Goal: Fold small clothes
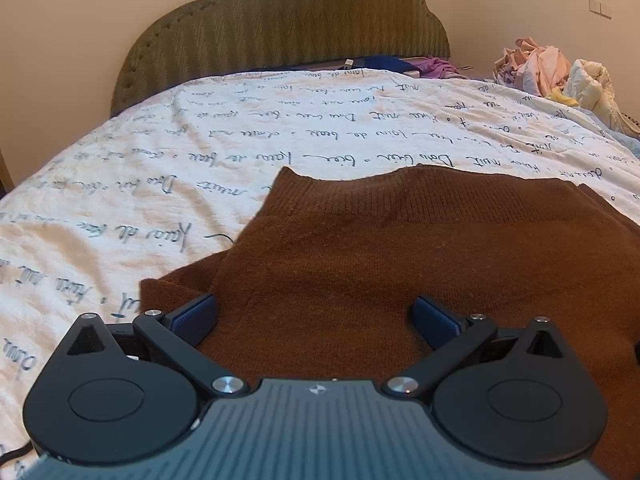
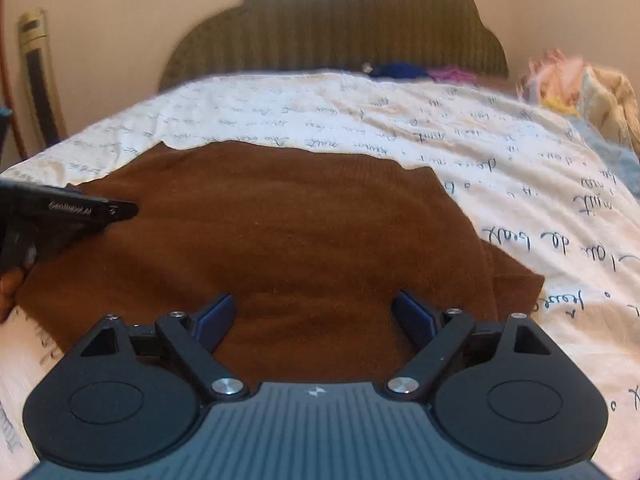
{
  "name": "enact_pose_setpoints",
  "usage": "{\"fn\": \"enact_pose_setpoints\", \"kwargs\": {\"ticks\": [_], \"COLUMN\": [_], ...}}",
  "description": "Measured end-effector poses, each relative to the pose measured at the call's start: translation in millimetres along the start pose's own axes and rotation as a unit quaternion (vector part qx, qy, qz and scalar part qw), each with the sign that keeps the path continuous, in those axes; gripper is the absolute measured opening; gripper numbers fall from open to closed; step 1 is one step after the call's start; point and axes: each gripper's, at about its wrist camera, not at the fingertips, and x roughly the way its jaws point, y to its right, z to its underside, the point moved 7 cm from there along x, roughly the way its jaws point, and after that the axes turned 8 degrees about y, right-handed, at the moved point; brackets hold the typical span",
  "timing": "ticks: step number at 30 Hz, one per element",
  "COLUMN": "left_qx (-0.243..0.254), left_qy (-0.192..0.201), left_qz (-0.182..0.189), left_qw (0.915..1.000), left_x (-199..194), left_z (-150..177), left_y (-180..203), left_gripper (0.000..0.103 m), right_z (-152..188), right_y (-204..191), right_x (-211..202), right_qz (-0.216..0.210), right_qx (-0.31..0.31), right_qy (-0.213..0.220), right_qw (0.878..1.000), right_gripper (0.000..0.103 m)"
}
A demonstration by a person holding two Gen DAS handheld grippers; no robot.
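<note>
Brown knit sweater [image 1: 400, 264] lies across the lower centre of both wrist views on the script-print bedspread [image 1: 200, 152] — looks partly folded, a layer doubled over at its left edge, so likely mid-task. Left gripper [image 1: 316, 320] wide, nothing between the pads. Right gripper [image 2: 314, 316] wide too, empty, over the sweater's near part. Further folds probably remain — unfolded clothes pile [image 1: 536, 68] at upper right.

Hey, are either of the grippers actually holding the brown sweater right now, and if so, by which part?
Neither. The left gripper and right gripper both stand open above the brown sweater, with nothing clamped.
</note>
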Motion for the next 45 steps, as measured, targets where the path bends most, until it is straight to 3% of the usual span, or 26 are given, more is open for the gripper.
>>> {"fn": "enact_pose_setpoints", "kwargs": {"ticks": [2,5,7,9,11,12,15,17,19,22,25,26,27,29,31,35,38,39,42,45], "left_qx": [0.008,-0.010,0.000,0.009,0.021,0.031,0.039,0.042,0.029,0.010,0.013,0.030,0.052,0.064,0.040,-0.012,-0.017,-0.003,0.008,-0.051], "left_qy": [0.014,0.051,0.038,0.010,-0.018,-0.001,-0.015,-0.024,-0.020,-0.012,-0.064,-0.039,-0.036,-0.031,-0.021,-0.009,-0.066,-0.046,-0.042,0.009], "left_qz": [-0.002,0.057,0.085,0.090,0.089,0.096,0.098,0.098,0.117,0.155,0.140,0.133,0.128,0.120,0.130,0.149,0.146,0.145,0.154,0.177], "left_qw": [0.9999,0.9970,0.9957,0.9959,0.9956,0.9949,0.9943,0.9940,0.9925,0.9878,0.9880,0.9899,0.9898,0.9903,0.9904,0.9887,0.9869,0.9883,0.9872,0.9828], "left_x": [-23.5,-67.6,-76.7,-69.8,-55.5,-55.7,-50.5,-57.0,-77.9,-105.7,-93.8,-95.9,-97.2,-105.3,-117.5,-124.2,-96.6,-98.6,-109.8,-127.5], "left_z": [-4.5,-7.1,1.0,16.4,35.3,40.3,37.8,34.3,26.8,29.4,58.3,62.3,64.8,60.2,53.4,42.3,57.4,56.2,43.8,18.9], "left_y": [-1.9,5.8,20.9,30.3,31.8,31.2,30.3,29.0,25.9,20.6,14.2,13.5,16.5,19.5,13.7,2.1,0.2,1.5,3.9,-13.2], "left_gripper": [0.096,0.100,0.100,0.100,0.102,0.103,0.103,0.102,0.089,0.099,0.097,0.096,0.096,0.091,0.086,0.092,0.095,0.096,0.088,0.093], "right_z": [-8.4,-22.4,-26.9,-25.6,-12.6,-0.1,15.6,7.9,0.2,-4.2,19.9,33.4,37.3,32.8,20.9,-3.6,5.1,17.6,24.2,2.3], "right_y": [-0.6,-4.5,-11.7,-19.4,-20.2,-14.0,3.6,-1.1,-5.8,-16.2,-19.5,-17.9,-19.5,-22.4,-22.6,-18.1,-21.2,-23.3,-38.0,-26.1], "right_x": [-7.6,-35.3,-44.8,-39.2,-28.4,-16.3,-18.7,-20.7,-31.1,-64.5,-66.3,-59.7,-61.7,-59.4,-60.7,-78.3,-62.8,-52.6,-54.4,-69.7], "right_qz": [0.009,0.011,-0.008,-0.014,0.000,0.014,-0.024,-0.014,0.001,-0.019,-0.039,-0.033,-0.033,-0.028,-0.028,-0.051,-0.046,-0.046,-0.036,-0.044], "right_qx": [0.007,0.013,0.020,0.007,-0.015,-0.022,0.010,-0.002,-0.002,0.004,0.013,0.002,-0.026,-0.029,-0.014,0.053,0.036,0.023,-0.068,-0.021], "right_qy": [-0.013,0.015,0.029,0.017,-0.015,-0.052,-0.014,-0.038,-0.047,-0.009,-0.043,-0.062,-0.037,-0.052,-0.058,-0.004,-0.034,-0.071,-0.081,-0.054], "right_qw": [1.000,1.000,0.999,1.000,1.000,0.998,1.000,0.999,0.999,1.000,0.998,0.998,0.998,0.998,0.998,0.997,0.998,0.996,0.994,0.997], "right_gripper": [0.088,0.089,0.089,0.089,0.089,0.090,0.094,0.094,0.094,0.094,0.094,0.094,0.094,0.094,0.094,0.095,0.095,0.095,0.095,0.095]}}
